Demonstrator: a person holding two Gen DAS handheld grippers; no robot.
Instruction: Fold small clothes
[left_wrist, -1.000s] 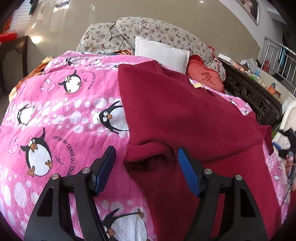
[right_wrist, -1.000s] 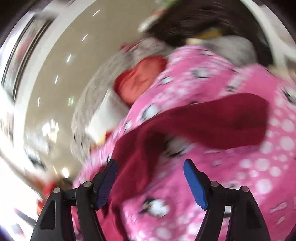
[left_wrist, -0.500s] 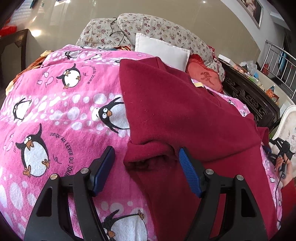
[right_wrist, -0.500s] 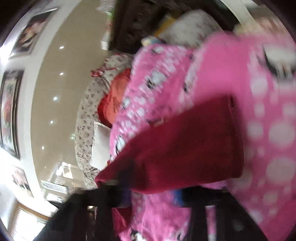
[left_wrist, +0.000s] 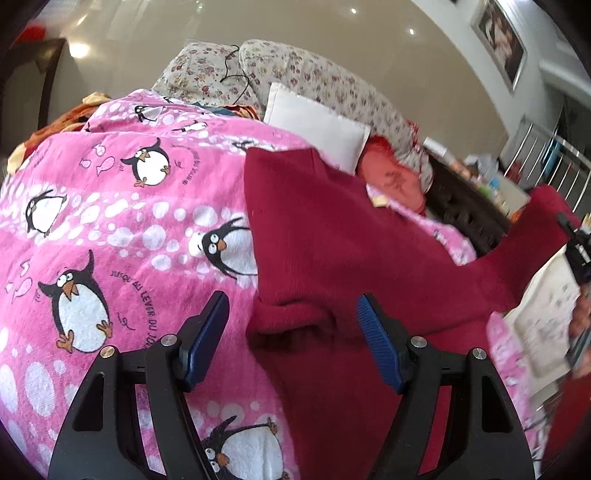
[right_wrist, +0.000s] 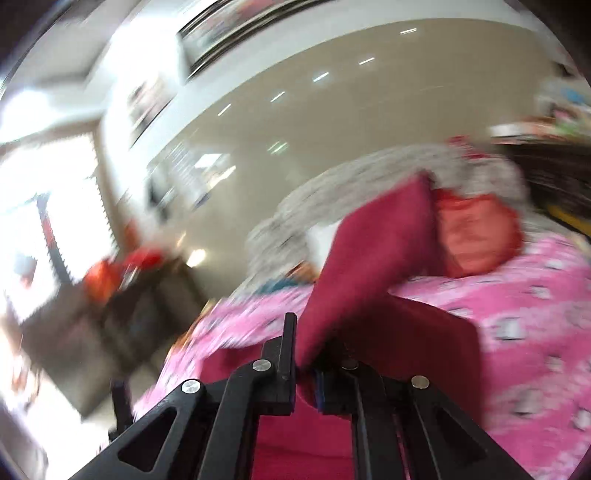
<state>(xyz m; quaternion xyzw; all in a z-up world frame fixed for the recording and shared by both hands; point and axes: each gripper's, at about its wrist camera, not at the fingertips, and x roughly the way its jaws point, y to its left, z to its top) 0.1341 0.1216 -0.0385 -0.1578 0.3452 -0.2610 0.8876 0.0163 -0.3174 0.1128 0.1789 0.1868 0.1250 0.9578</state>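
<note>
Jaws of the left gripper (left_wrist: 291, 325) stand spread wide, blue ribbed pads apart and touching nothing, with a bunched cuff-like fold of the dark red knitted garment (left_wrist: 332, 251) lying on the bed just ahead of the gap between them. The left pad hangs over the pink fleece blanket printed with penguins and white dots (left_wrist: 110, 229); the right pad hangs over the red cloth.

The right gripper (right_wrist: 304, 363) is pressed together on an edge of the same dark red knitted garment (right_wrist: 373, 266), pinching the fabric between its pads. From that pinch the cloth rises in a taut tilted flap above the pink blanket (right_wrist: 535, 295); this view is smeared by motion. In the left wrist view that lifted corner shows at the right side, raised clear of the bed, and the gripper on it is only partly visible there.

The garment lies spread over the middle and right half of the blanket-covered bed, its upper left corner flat and square, its surface a plain fuzzy knit. At the head edge of the bed stand a floral-patterned cushion (left_wrist: 295, 74), a white rectangular pillow (left_wrist: 317, 125) leaning against it, and an orange-red cushion (left_wrist: 395, 177) beside the pillow.

No container shows in either view.
</note>
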